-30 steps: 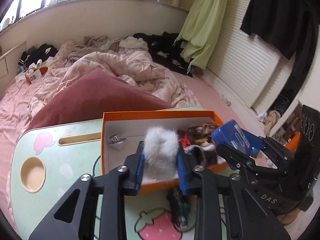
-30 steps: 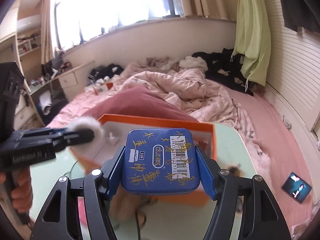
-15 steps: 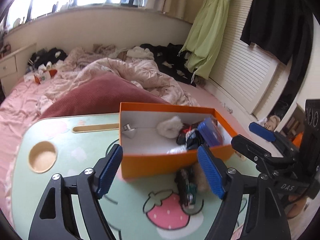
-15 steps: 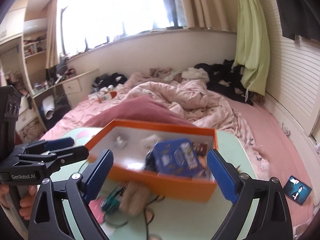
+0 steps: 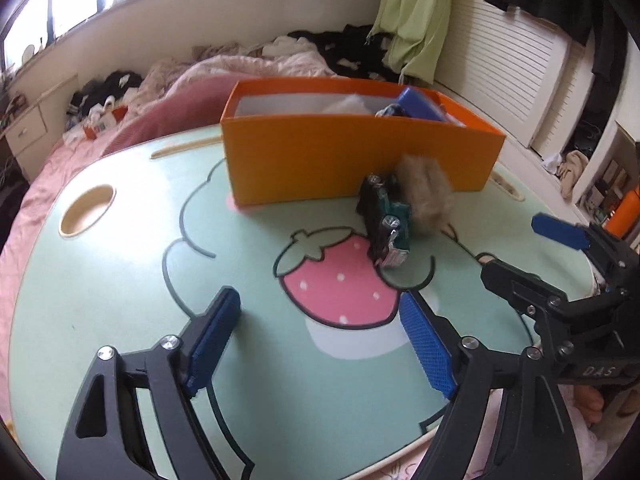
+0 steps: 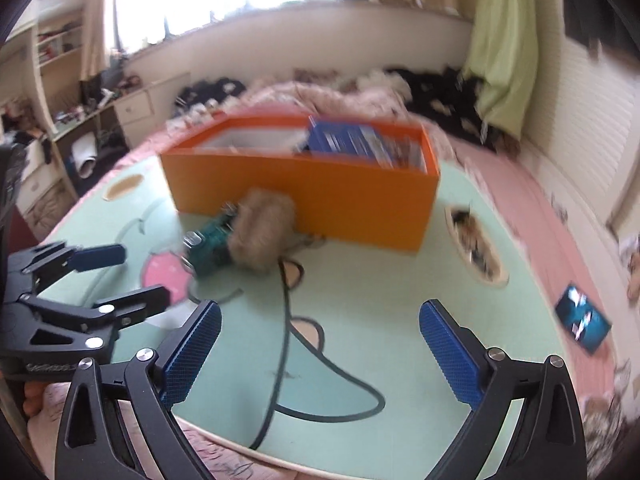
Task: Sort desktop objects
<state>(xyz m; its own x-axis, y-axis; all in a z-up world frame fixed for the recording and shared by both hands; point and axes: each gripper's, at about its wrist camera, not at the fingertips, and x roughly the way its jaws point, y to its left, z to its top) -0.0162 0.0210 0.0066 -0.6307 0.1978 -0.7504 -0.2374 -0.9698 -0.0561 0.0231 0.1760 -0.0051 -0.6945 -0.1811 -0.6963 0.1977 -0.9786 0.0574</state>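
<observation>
Bedroom scene, messy pink bedding behind, green curtain (image 5: 412,16) by a white slatted door. Mint lap table (image 5: 120,280) with a strawberry print (image 5: 340,280) sits on the bed; round cup recess (image 5: 86,210) at its far left.

Orange box (image 5: 352,156) stands on the far half of the table. Inside it, a blue packet (image 5: 420,106) leans at the right end, with a white fluffy thing (image 5: 348,104) beside it, only partly visible over the wall.

Outside the box, against its near wall: a tan fluffy ball (image 5: 426,198), and just left of it and touching it, a green battery pack (image 5: 386,224) lying on the table at the strawberry's upper right edge. The right wrist view shows the same pair, blurred, with a thin dark cable (image 6: 284,320) running from them toward the near table edge.

Left gripper (image 5: 320,340) hovers over the near part of the table, jaws wide apart after just opening further, nothing between them. Right gripper (image 6: 320,348) likewise: jaws spread wide, just opened further, empty, over the table's near right area. Each gripper shows at the edge of the other's view. Phone (image 6: 584,322) lies on the pink sheet right of the table.
</observation>
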